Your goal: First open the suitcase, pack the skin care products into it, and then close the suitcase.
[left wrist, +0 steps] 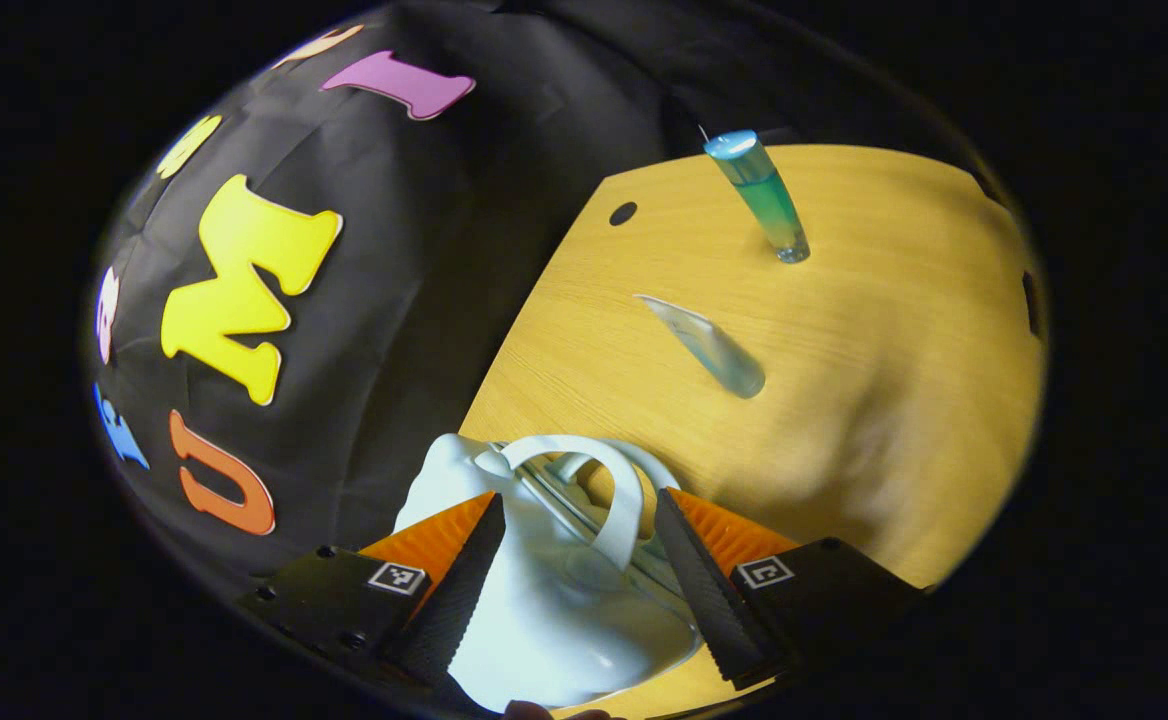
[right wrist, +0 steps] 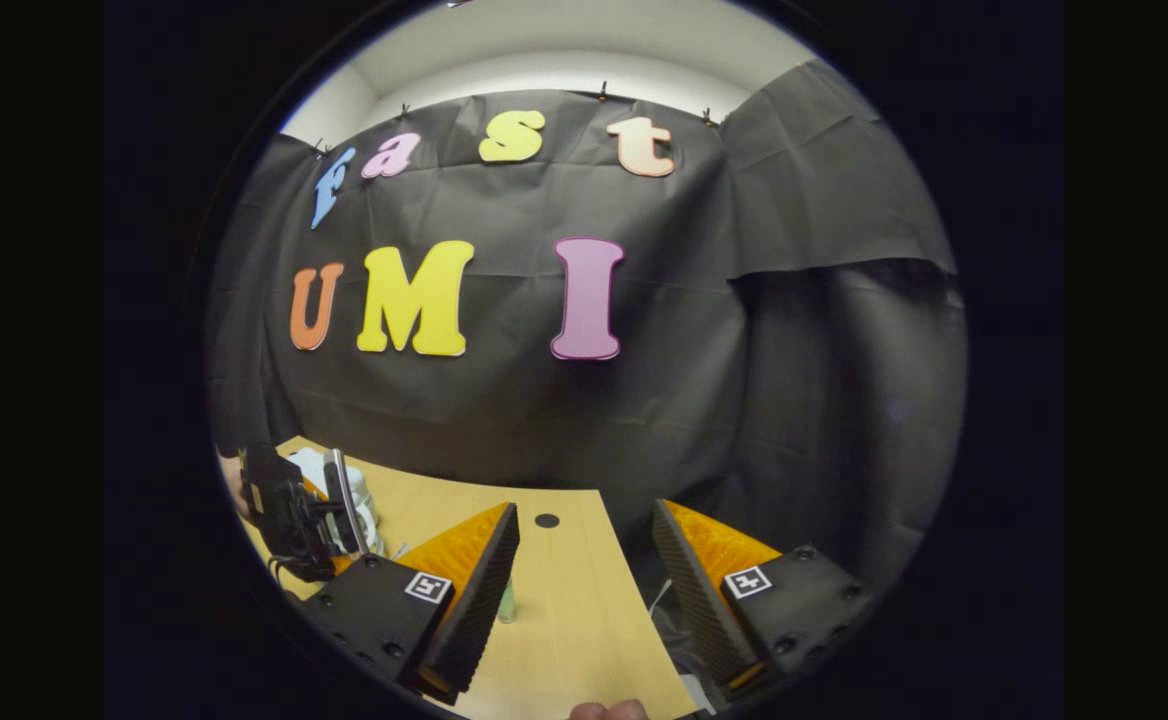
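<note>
We see the white suitcase (left wrist: 554,600) closed, handle up; two clear tubes (left wrist: 706,343) lie at one o'clock.

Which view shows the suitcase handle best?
The left gripper view: the white suitcase and its arched handle sit close up between the open jaws. The right gripper view gives a small white sliver behind the left gripper.

Left gripper view tilts close over the tabletop (left wrist: 844,400); right gripper view faces the wall, sharing perhaps that tabletop's edge.
</note>
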Demonstrator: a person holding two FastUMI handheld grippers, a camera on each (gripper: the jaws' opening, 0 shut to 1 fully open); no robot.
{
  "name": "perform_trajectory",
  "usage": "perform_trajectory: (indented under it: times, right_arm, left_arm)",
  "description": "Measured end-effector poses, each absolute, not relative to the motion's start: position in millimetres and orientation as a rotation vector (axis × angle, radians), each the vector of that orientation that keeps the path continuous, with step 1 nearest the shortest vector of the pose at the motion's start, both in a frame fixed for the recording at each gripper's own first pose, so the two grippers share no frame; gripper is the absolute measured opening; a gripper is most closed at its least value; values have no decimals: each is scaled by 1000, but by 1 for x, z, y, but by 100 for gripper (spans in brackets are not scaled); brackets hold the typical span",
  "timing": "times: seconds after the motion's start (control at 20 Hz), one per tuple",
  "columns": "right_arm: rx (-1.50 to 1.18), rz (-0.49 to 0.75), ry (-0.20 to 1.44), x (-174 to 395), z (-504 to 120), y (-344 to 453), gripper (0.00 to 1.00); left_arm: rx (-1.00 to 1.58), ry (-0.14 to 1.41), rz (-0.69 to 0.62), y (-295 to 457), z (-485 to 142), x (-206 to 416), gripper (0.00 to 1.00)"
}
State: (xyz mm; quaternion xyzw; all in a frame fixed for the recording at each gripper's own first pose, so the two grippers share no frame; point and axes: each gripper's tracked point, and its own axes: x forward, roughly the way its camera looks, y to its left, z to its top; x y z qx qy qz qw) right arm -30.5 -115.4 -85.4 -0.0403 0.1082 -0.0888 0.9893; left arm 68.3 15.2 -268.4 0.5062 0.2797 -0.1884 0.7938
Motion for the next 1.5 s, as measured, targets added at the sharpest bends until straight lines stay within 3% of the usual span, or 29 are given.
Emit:
perform_trajectory:
  times: [0.25, 0.45, 0.55, 0.6, 0.8, 1.1, 1.3, 1.5]
  right_arm:
    - [-127, -213, 186, -40, -78, -125, 77]
    - [-162, -219, 170, -45, -73, -122, 80]
    - [-180, -213, 154, -47, -69, -118, 80]
    - [-181, -210, 153, -48, -70, -117, 79]
    - [-166, -223, 154, -51, -69, -116, 78]
    - [-151, -174, 132, -46, -62, -85, 80]
    - [-145, -80, 110, -31, -50, -41, 80]
    - [-145, -15, 97, -19, -40, -5, 78]
  left_arm:
    - [1178, 651, -426, 26, -292, 78, 93]
    - [1230, 685, -415, 32, -301, 86, 82]
    - [1233, 724, -427, 33, -308, 83, 65]
    - [1228, 720, -436, 30, -309, 80, 52]
    - [1228, 647, -407, 28, -293, 85, 19]
    - [1014, 438, -249, 66, -191, 92, 5]
    - [769, 332, -80, 150, -115, 95, 3]
    - [560, 275, 88, 277, -79, 90, 3]
